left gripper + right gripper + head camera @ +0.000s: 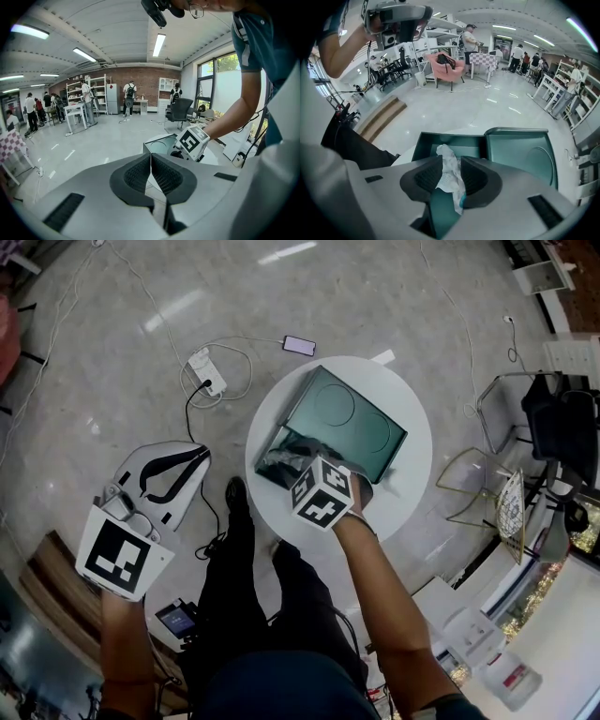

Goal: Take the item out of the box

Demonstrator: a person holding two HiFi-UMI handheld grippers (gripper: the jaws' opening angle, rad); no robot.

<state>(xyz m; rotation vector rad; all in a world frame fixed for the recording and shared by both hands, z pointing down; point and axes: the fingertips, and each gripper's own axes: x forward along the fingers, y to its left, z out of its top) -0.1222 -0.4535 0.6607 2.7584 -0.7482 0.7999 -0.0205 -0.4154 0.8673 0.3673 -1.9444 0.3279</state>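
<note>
A dark green box stands with its lid (352, 418) thrown back on a small round white table (412, 460). Inside its tray (452, 140) lies a crumpled white wrapper (449, 171), also seen from the head view (279, 463). My right gripper (451, 177) points steeply down into the tray, jaws wide apart, with the wrapper between the pads but not squeezed. From the head view its marker cube (323, 491) covers the fingertips. My left gripper (199, 457) hangs left of the table over the floor, its tips together and empty (151, 161).
On the floor behind the table lie a phone (299, 345), a white power strip (207, 371) and loose cables. A wire-frame chair (473, 484) stands to the right. The person's legs and a shoe (236, 498) are at the table's near edge. Other people stand far off.
</note>
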